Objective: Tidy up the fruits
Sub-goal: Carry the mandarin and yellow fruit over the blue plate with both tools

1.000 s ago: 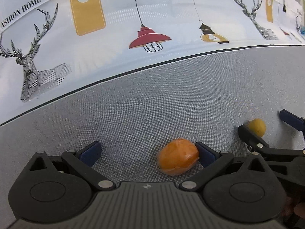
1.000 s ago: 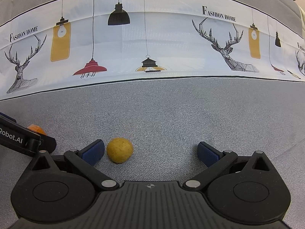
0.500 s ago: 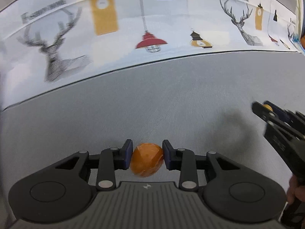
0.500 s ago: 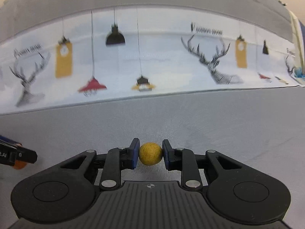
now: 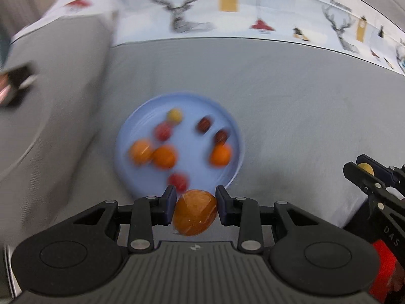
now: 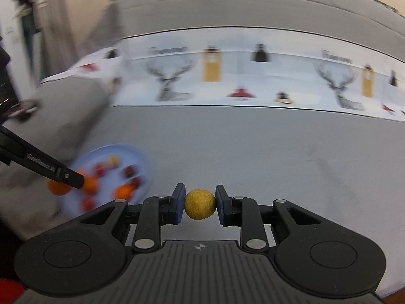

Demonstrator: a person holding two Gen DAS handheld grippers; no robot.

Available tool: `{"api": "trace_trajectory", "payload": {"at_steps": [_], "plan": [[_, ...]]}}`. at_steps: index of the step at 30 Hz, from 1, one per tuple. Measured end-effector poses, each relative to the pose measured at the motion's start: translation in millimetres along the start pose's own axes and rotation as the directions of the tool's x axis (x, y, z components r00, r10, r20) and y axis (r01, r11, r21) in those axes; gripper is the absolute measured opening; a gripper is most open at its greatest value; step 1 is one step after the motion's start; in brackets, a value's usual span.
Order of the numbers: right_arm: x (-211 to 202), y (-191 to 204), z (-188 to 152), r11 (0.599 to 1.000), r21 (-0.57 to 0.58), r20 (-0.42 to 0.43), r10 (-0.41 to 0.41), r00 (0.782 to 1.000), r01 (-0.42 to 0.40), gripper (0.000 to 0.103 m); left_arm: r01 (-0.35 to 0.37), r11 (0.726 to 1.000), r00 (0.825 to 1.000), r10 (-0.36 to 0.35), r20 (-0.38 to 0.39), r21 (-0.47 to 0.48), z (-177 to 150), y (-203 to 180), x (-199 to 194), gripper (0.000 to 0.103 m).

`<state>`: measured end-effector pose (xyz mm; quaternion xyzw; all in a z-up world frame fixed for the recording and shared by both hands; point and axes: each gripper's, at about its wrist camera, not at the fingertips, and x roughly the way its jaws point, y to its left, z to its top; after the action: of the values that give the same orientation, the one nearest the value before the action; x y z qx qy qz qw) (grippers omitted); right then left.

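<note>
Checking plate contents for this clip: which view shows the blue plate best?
The left wrist view: the whole blue plate sits near centre, fruits countable though blurred. In the right wrist view it lies at the left edge, smaller, partly behind the left tool.

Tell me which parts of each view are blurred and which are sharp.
Left wrist view: the round pale-blue plate and its fruit are motion-smeared; the held orange fruit and left tool are sharp. Right wrist view: background streaked; the small yellow ball-shaped fruit and right tool are crisp.
</note>
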<state>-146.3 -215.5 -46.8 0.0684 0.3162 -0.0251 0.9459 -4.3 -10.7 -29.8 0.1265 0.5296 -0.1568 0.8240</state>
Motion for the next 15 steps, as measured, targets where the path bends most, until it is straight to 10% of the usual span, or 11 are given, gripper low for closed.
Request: {"api": "trace_trajectory", "payload": {"at_steps": [15], "plan": [[-65.9,97.0,-39.9,0.965,-0.246,-0.017,0.086,0.996,-0.088,0.027,-0.023,0.998,0.996,0.028,0.086,-0.057,-91.8,31.5,-53.8,0.037]]}}
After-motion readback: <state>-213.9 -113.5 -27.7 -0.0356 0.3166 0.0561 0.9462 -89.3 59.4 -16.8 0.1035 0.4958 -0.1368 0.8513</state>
